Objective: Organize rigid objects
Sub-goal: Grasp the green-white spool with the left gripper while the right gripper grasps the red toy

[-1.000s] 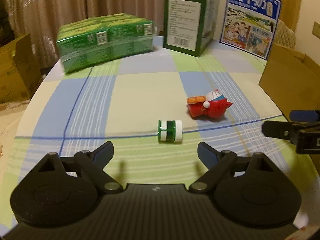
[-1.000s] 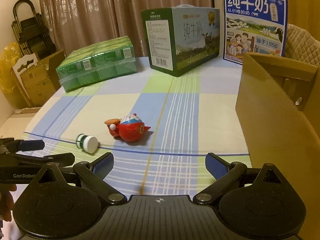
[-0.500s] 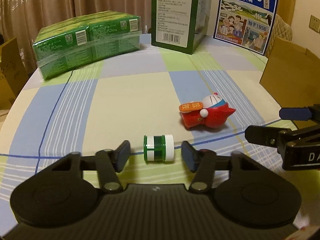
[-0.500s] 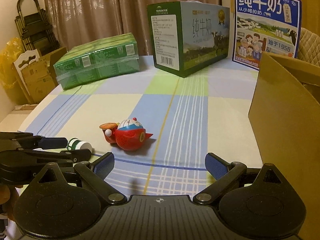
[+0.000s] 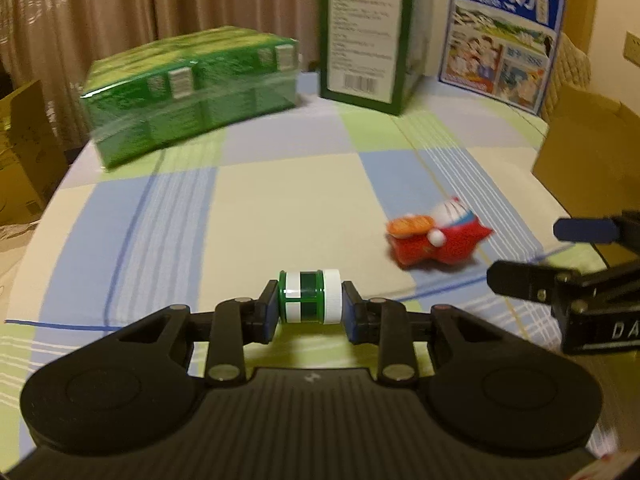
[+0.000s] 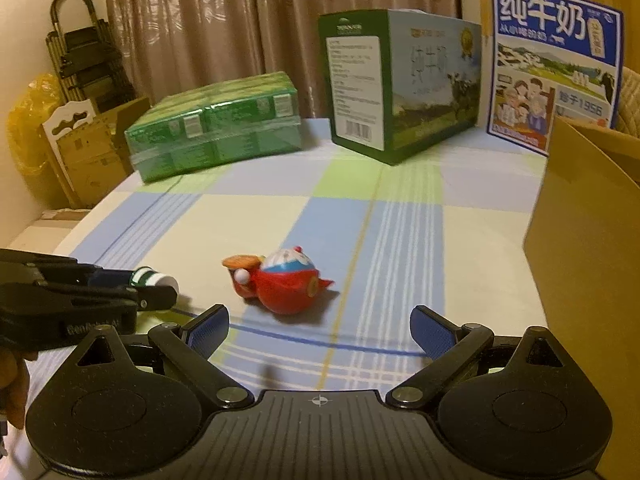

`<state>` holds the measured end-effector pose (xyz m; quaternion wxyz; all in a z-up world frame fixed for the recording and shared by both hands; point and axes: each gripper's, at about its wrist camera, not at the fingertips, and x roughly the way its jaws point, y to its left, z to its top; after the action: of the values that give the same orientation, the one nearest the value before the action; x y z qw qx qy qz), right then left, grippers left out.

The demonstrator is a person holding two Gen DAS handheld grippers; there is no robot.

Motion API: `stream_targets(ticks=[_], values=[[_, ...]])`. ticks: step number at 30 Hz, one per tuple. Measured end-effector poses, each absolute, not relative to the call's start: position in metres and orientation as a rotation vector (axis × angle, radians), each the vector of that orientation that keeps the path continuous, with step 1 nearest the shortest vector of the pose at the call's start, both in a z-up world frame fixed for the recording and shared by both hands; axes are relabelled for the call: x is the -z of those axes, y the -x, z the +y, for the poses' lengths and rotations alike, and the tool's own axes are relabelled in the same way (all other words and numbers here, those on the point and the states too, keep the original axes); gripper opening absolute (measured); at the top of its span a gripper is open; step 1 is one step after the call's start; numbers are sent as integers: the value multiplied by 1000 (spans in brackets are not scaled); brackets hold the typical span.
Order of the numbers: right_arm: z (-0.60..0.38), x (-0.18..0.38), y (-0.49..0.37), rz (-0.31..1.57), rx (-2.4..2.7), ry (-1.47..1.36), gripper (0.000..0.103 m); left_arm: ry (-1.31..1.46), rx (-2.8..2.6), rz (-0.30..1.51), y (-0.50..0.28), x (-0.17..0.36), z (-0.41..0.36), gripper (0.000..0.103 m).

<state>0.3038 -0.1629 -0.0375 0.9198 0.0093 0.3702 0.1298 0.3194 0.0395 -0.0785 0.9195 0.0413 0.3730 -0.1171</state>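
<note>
Two grippers angled down – left gripper (image 5: 310,307) clamps bottle (image 5: 310,297); right gripper (image 6: 320,326) spread.

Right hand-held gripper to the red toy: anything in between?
Nothing. In the right wrist view only bare checked tablecloth lies between the open right hand-held gripper and the red toy; the left hand-held gripper stands off to the side.

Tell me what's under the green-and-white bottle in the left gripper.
The small green-and-white bottle lies on its side between the left gripper's pads, over the checked tablecloth. Only cloth shows beneath; the contact spot itself is hidden by the bottle.
</note>
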Motion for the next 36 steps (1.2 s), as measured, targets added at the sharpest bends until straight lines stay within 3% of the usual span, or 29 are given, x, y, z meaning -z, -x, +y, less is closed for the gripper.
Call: stream_targets(ticks=[21, 25, 29, 36], values=[[-104, 70, -333, 693, -185, 95, 95, 7, 188, 753, -327, 75, 71, 27], [-97, 74, -338, 711, -172, 125, 73, -1, 193, 755, -327, 77, 69, 27], [-96, 73, -336, 699, -157, 155, 64, -3, 196, 761, -327, 79, 67, 27], [-111, 65, -321, 724, -148, 131, 64, -20, 214, 765, -322, 79, 57, 27]])
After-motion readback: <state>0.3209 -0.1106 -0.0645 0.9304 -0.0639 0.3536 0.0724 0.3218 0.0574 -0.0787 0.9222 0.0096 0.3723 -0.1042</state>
